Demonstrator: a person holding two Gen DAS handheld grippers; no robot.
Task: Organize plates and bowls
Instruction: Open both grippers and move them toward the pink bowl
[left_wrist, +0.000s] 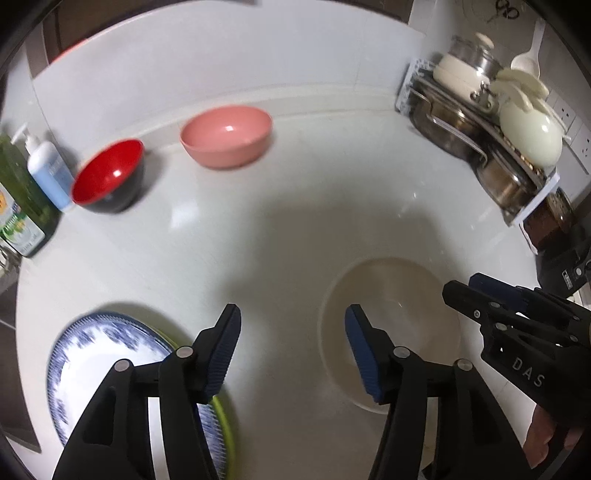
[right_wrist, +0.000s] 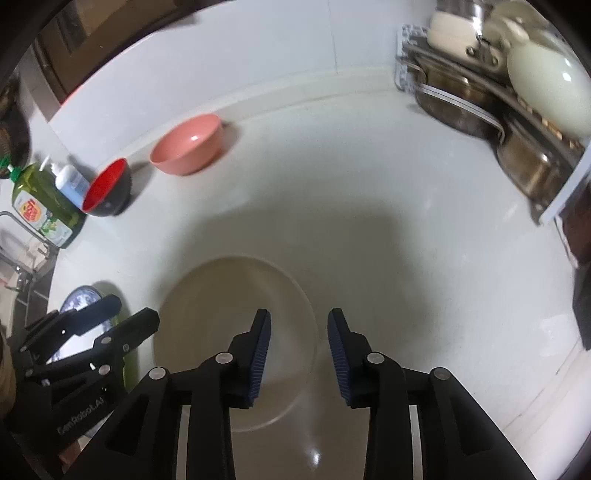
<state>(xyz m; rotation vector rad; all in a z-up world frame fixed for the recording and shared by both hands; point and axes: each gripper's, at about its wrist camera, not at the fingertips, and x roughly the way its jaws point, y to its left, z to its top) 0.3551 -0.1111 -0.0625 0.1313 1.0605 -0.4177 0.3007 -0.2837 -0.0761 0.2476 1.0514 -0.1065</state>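
Glossy white table (right_wrist: 369, 166): smooth beige plate (right_wrist: 236, 295), pink bowl (left_wrist: 227, 134), red-lined bowl (left_wrist: 107, 177). Left gripper (left_wrist: 293, 350), right gripper (right_wrist: 299, 354): jaws spread, empty.

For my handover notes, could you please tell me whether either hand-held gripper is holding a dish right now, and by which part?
Nothing is held. The left hand-held gripper and right hand-held gripper both stand open above the round beige plate.

Left tool (left_wrist: 293, 349) at lower centre, jaws parted, nothing between. Right tool (right_wrist: 299, 354) likewise, parted narrower, angled down.
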